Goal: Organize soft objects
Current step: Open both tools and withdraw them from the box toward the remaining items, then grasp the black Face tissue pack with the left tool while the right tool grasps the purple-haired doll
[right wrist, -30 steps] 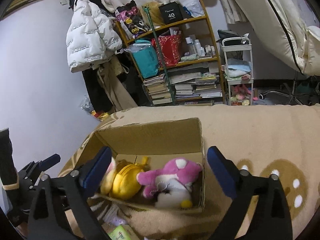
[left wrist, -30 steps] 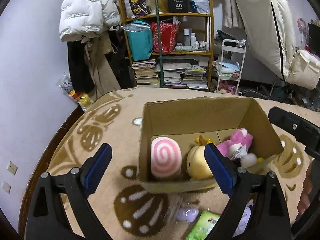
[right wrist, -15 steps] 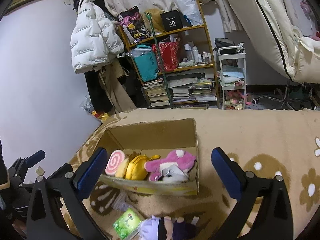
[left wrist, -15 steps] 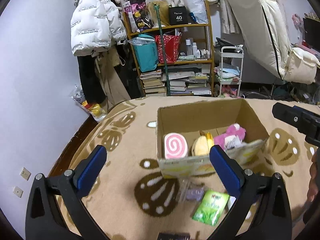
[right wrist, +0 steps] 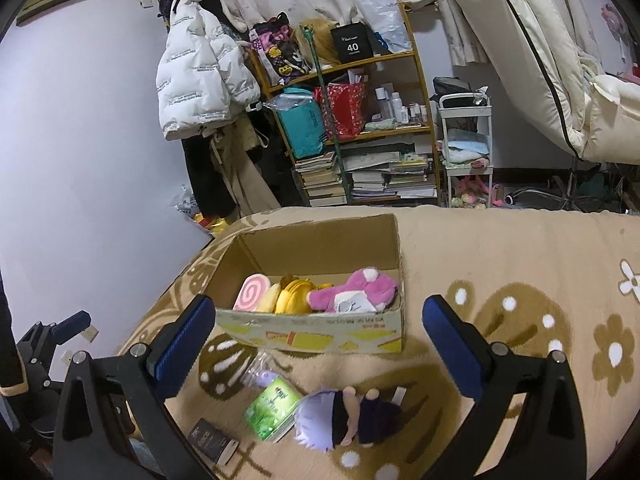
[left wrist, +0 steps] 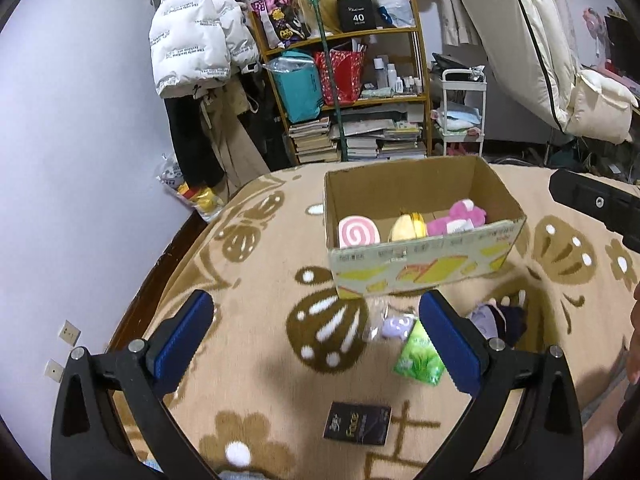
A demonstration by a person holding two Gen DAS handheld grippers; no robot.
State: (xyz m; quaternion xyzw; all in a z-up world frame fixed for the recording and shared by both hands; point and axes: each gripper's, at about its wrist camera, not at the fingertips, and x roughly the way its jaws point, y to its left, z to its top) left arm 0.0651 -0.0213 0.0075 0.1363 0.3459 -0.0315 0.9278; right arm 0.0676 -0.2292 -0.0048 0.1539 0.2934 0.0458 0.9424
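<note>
A: Left wrist view is showing the cardboard box (left wrist: 424, 268) farther off than a second ago; back then its near wall was sitting right between the fingers, and now the whole box is standing clear beyond them on the patterned blanket (left wrist: 248, 364).

B: And the left gripper (left wrist: 316, 336)?

A: Its jaws have just been opening a little more; the blue fingers (left wrist: 182, 340) are standing wide apart with nothing between them but blanket. The right gripper (right wrist: 318, 338) is likewise spread wide and holding nothing.

B: Where are the soft things sitting?

A: Inside the box, along its near wall: the pink swirl cushion (left wrist: 358, 233) at the left, the yellow plush (left wrist: 408, 227) in the middle, the pink plush (left wrist: 460, 220) at the right. Outside, near the box, more is coming into view than before: a small lilac toy in clear wrap (left wrist: 394, 327), a green packet (left wrist: 418, 356), and just right of it a doll with pale hair and dark clothes (right wrist: 348, 416) lying on its side.

B: Anything else nearby?

A: A dark small box (left wrist: 357, 424) is lying nearer still. Far behind are a crowded shelf (left wrist: 352, 80) and a white puffer jacket (left wrist: 196, 40) hanging on the wall.

B: The pose?

A: Both grippers are pointing downward toward the blanket, left one at the left.
</note>
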